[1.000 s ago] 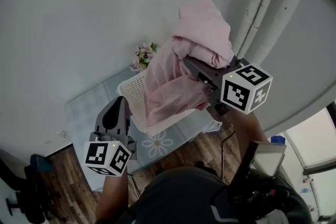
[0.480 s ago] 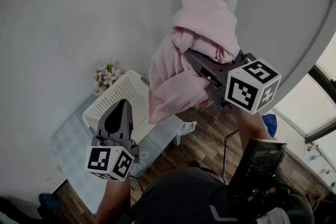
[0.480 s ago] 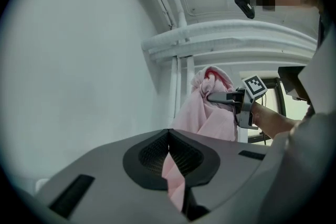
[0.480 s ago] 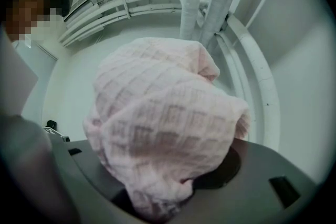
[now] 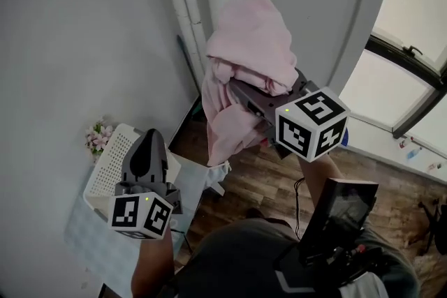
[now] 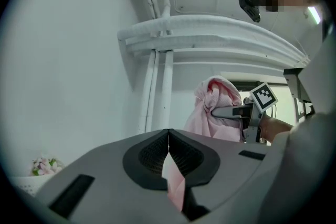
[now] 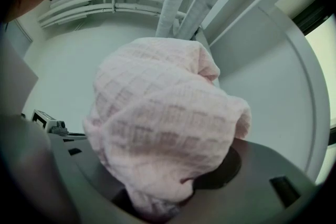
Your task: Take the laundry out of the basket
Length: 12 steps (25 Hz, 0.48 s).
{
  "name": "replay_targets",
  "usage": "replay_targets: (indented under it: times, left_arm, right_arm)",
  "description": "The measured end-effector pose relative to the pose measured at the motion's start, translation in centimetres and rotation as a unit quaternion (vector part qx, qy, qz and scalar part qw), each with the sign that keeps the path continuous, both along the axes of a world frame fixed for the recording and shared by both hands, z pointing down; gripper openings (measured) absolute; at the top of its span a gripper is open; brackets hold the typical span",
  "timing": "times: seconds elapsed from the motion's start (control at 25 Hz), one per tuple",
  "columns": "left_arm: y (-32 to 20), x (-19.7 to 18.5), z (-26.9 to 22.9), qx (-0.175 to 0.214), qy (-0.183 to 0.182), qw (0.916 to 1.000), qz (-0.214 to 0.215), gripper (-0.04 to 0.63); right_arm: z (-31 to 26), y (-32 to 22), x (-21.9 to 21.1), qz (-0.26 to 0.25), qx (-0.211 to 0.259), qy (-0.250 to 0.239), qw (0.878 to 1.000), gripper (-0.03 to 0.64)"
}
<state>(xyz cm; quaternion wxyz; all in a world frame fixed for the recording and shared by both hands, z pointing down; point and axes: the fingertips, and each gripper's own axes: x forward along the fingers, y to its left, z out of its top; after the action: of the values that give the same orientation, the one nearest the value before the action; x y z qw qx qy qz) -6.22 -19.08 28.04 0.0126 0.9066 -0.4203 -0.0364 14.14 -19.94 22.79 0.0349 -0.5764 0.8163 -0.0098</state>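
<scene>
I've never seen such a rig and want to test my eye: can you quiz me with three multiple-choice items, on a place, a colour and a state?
1. Where is the cloth? A on the floor; B on a table; C held up, clear of the basket.
2. Its colour? A blue; B pink; C green.
3. The right tongs are: A open, empty; B shut on the cloth; C out of view.
Answers: C, it hangs from the raised tongs; B, pink in every view; B, it bulges from between the jaws.
</scene>
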Motion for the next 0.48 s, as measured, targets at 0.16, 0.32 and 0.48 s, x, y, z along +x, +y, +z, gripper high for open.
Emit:
replay_targets:
  times: [0.16, 0.32, 0.48]
  left_arm:
    - [0.3, 2.8, 1.4, -0.018, -0.005, 0.9998, 0.005, 0.01]
    - [-1.5, 3.7, 2.1, -0.027, -0.003, 0.9995, 0.014, 0.009]
    - [-1.3, 3.3, 2.7, -0.03, -0.021, 0.9993, 0.005, 0.009]
  right_arm:
    - [2.4, 1.3, 2.9, 0.027, -0.014, -0.005, 1.0, 0.298]
    - [4.4, 0.5, 3.3, 0.039, -0.033, 0.004, 0.999, 0.296]
    - [6.6, 1.3, 3.3, 0.049, -0.049, 0.003, 0.998, 0.298]
